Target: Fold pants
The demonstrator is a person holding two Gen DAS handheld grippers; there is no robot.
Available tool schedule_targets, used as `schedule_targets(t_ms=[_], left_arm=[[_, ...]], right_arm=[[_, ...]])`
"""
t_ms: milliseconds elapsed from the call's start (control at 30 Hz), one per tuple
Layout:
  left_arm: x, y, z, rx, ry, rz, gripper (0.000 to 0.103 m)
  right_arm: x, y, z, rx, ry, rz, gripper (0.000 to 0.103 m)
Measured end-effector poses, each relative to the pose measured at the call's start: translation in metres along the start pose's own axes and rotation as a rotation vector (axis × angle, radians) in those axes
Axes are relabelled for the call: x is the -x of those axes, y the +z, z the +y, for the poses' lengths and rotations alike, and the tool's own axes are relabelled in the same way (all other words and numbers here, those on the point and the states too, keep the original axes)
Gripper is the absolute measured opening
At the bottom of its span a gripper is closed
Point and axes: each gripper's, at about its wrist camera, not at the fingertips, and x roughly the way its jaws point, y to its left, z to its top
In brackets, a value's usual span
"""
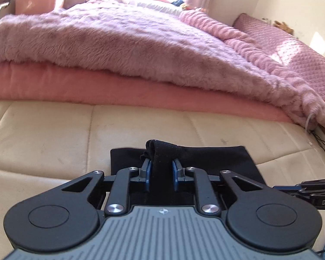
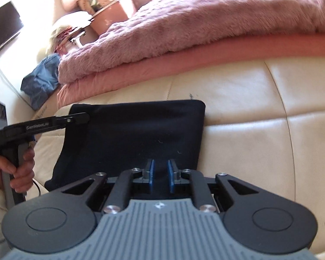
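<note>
Both grippers, left gripper (image 1: 161, 169) and right gripper (image 2: 160, 171), share black linkage arms, silver screws, blue finger pads (image 2: 151, 171) and ribbed grey bodies. A bare-skinned hand (image 2: 21, 169) grips a grey handle.

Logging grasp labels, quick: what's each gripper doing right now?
Left gripper: shut on a bunched fold of the black pants.
Right gripper: fingers astride the pants' near edge; grip cannot be told.
</note>
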Motion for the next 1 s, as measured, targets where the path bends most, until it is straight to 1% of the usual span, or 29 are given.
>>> schedule_targets(t_ms=[100, 233, 267, 333, 367, 500, 567, 600, 633, 667, 700, 733, 767, 833, 867, 1000], left_arm=[[-0.013, -0.004, 0.016, 0.041, 0.002, 0.022, 0.021], [-0.021, -0.008, 0.031, 0.099, -0.028, 0.028, 0.021], [-0.022, -0.009, 0.036, 0.117, -0.039, 0.026, 0.021], [-0.025, -0.01, 0.045, 0.156, -0.062, 0.027, 0.022], [-0.026, -0.011, 0.048, 0.168, -0.075, 0.027, 0.023], [-0.024, -0.008, 0.051, 0.188, -0.073, 0.042, 0.035], [-0.016, -0.004, 0.048, 0.197, -0.046, 0.04, 0.047], [-0.009, -0.003, 0.045, 0.195, -0.028, 0.029, 0.05], [-0.003, -0.002, 0.043, 0.188, -0.006, 0.017, 0.058], [0.003, -0.001, 0.041, 0.181, 0.009, 0.006, 0.067], [0.009, -0.002, 0.04, 0.186, 0.013, -0.003, 0.072], [0.015, -0.003, 0.042, 0.206, 0.014, -0.009, 0.078], [0.019, -0.005, 0.043, 0.23, 0.01, -0.009, 0.082], [0.024, -0.012, 0.046, 0.28, -0.004, 0.002, 0.087], [0.025, -0.017, 0.049, 0.31, -0.007, 0.013, 0.087], [0.018, -0.04, 0.058, 0.41, 0.008, 0.057, 0.087]], right_arm=[[-0.017, 0.016, 0.003, 0.043, -0.036, -0.031, 0.01], [-0.051, 0.045, 0.001, 0.092, -0.079, -0.047, 0.008], [-0.06, 0.05, -0.001, 0.104, -0.089, -0.038, 0.007], [-0.08, 0.053, -0.003, 0.135, -0.128, -0.007, 0.0], [-0.086, 0.051, -0.006, 0.14, -0.137, -0.007, 0.0], [-0.086, 0.056, -0.01, 0.12, -0.134, -0.005, 0.0], [-0.076, 0.056, -0.01, 0.101, -0.118, -0.012, 0.0], [-0.07, 0.056, -0.01, 0.078, -0.097, -0.021, 0.006], [-0.061, 0.054, -0.011, 0.056, -0.077, -0.028, 0.008], [-0.054, 0.051, -0.012, 0.032, -0.062, -0.03, 0.017], [-0.048, 0.048, -0.013, 0.007, -0.052, -0.03, 0.031], [-0.043, 0.045, -0.015, -0.02, -0.039, -0.029, 0.036], [-0.038, 0.041, -0.016, -0.053, -0.021, -0.025, 0.042], [-0.028, 0.03, -0.023, -0.132, 0.014, -0.01, 0.048], [-0.025, 0.025, -0.027, -0.177, 0.03, -0.003, 0.051], [-0.023, 0.003, -0.044, -0.31, 0.066, 0.031, 0.051]])
